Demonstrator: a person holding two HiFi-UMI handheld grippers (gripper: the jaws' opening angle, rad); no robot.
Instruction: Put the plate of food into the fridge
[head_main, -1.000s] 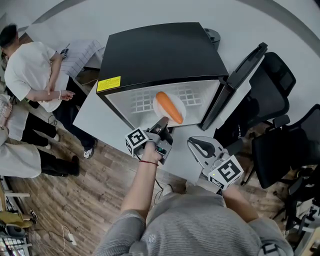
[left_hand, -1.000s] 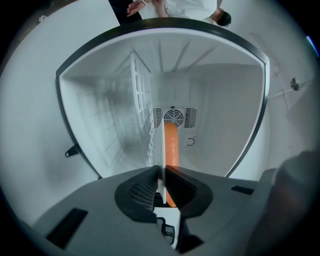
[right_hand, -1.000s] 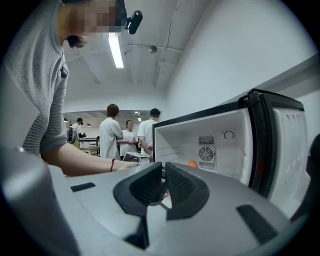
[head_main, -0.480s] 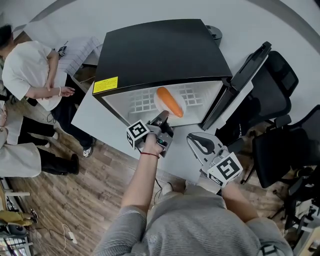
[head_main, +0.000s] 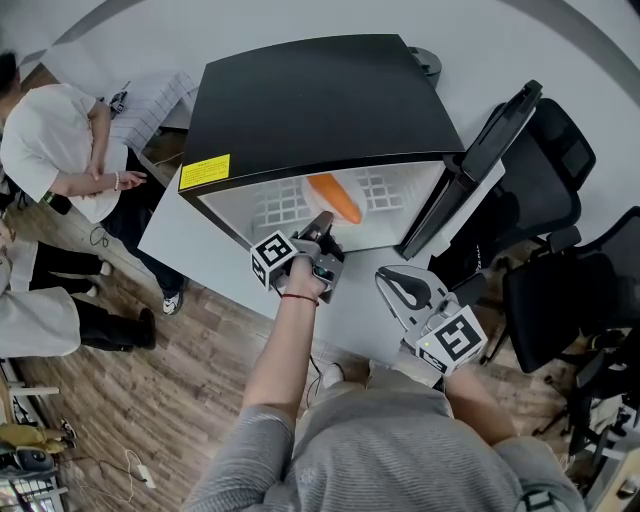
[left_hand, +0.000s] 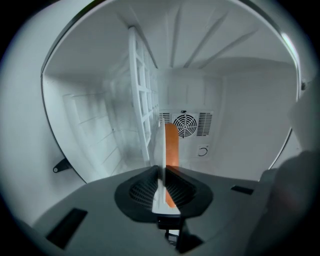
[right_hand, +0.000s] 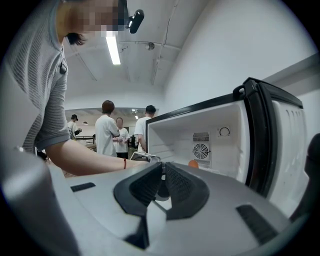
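The left gripper reaches into the mouth of the open black mini fridge, which stands on the white bench. Its fingers are clamped on the near rim of the white plate. The left gripper view shows the plate edge-on, as a thin white strip running out from between the pads toward the fridge's back wall and its round fan vent. The long orange piece of food lies on the plate beyond the fingertips and is not touched by them.

In the head view the plate is just inside the fridge's opening, over the white wire shelf. Whether it rests on that shelf cannot be told. The fridge door stands open at the fridge's right side.

The right gripper is outside the fridge, in front of its opening and near the foot of the door, above the bench. Its fingers are closed tip to tip with nothing between them.
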